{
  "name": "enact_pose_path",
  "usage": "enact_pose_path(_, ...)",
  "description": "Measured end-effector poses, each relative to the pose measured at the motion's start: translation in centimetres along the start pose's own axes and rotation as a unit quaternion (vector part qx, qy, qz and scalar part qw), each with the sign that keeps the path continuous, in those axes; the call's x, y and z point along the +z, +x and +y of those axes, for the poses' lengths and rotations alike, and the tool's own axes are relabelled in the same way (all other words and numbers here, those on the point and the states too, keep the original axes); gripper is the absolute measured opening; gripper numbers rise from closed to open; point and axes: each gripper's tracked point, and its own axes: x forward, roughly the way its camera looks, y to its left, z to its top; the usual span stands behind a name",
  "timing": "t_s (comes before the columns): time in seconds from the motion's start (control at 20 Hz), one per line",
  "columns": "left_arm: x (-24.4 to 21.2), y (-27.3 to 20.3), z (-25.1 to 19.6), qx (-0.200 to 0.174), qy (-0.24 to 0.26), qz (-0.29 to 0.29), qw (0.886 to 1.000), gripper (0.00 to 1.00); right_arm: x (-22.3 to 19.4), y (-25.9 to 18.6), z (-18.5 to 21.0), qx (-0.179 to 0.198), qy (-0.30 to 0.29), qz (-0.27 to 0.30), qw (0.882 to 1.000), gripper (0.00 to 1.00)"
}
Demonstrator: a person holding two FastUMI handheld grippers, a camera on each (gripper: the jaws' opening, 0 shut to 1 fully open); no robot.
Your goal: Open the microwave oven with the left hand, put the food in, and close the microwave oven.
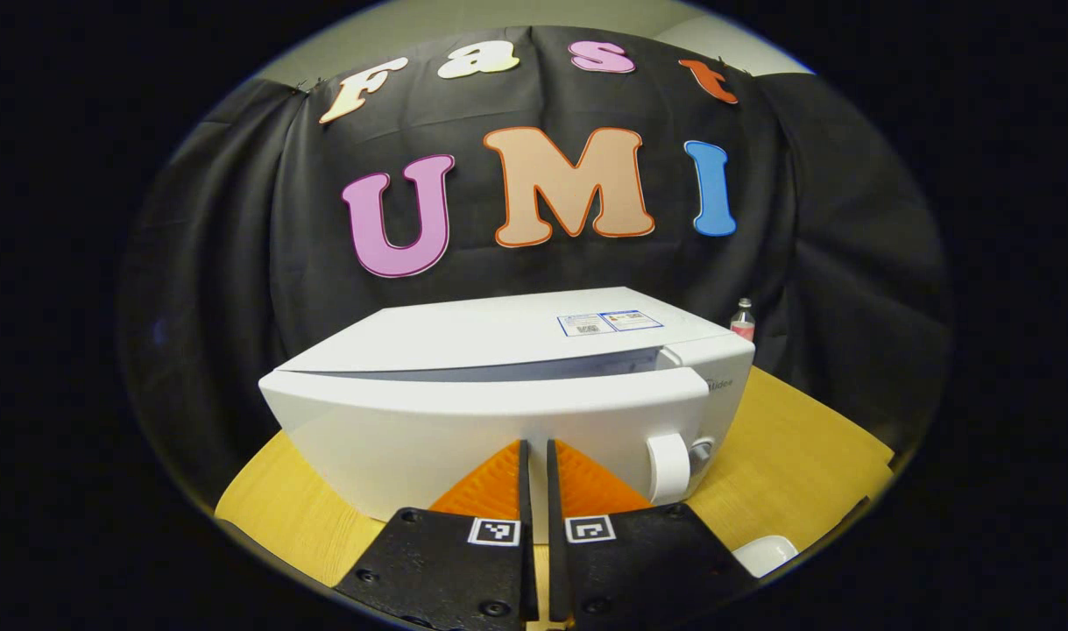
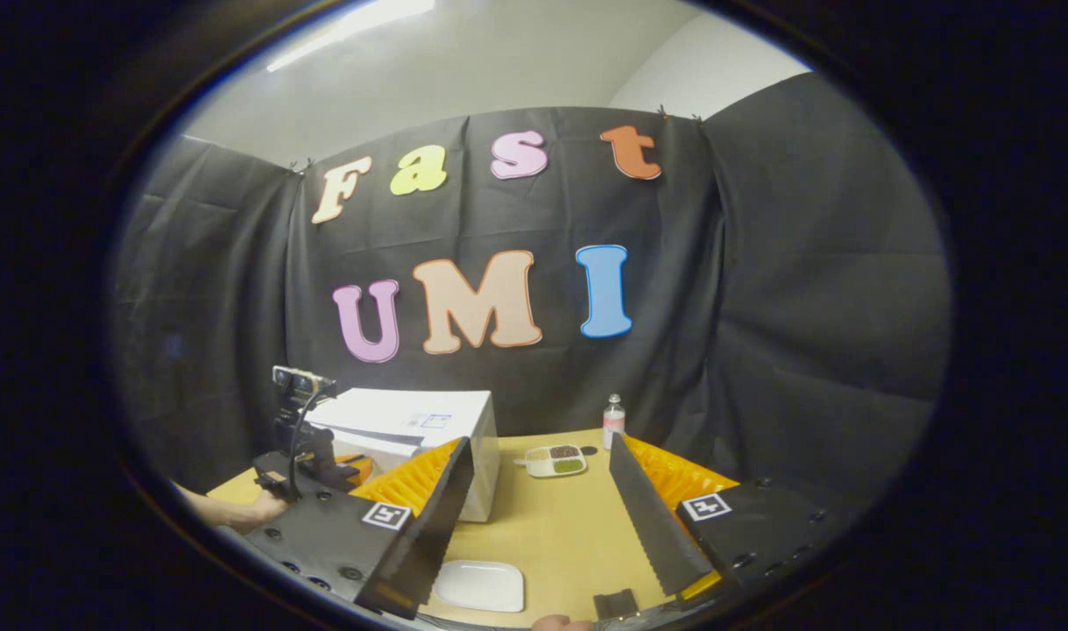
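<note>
while the left claw point(image 1: 538, 456) is held nearly closed, with only a thin gap between its fingers and nothing gripped, it is seen just in front of the white microwave oven point(image 1: 507, 394). the oven's door point(image 1: 498, 421) is swung slightly ajar, a narrow gap being visible along its top edge, and a round knob point(image 1: 700, 451) is seen at the oven's right end. the oven is set on a yellow wooden surface point(image 1: 788, 456). the right claw point(image 2: 542, 517) is held wide open and empty, to the right of the oven. a divided tray of food point(image 2: 555, 460) is placed on the surface right of the oven, near a small bottle point(image 2: 614, 419). a white plate point(image 2: 481, 584) is laid in front of the oven.
</note>
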Motion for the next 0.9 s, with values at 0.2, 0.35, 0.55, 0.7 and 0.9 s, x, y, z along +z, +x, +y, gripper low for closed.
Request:
enact_pose_path(0.2,0.7,1.3,-0.1,0.01,0.01,-0.003,1.0,0.05,0.1,0.4,-0.2,-0.001,0.002,0.0,1.0,0.85)
enact_pose_path(0.35,1.3,1.4,-0.1,0.021,-0.001,-0.015,1.0,0.05,0.3,0.9,0.1,0.003,0.005,-0.001,1.0,0.86)
enact_pose_path(0.55,1.3,2.1,-0.2,0.025,0.012,-0.015,0.999,0.05,0.3,1.3,0.8,0.014,0.001,0.001,1.0,0.85)
enact_pose_path(0.7,1.2,1.7,-0.6,0.016,0.003,-0.014,1.0,0.08,0.4,1.2,1.5,0.021,-0.001,0.001,1.0,0.85)
enact_pose_path(0.9,4.8,-0.4,-0.7,0.005,0.017,-0.053,0.998,0.06,0.6,1.2,2.1,0.024,-0.005,-0.002,1.0,0.85)
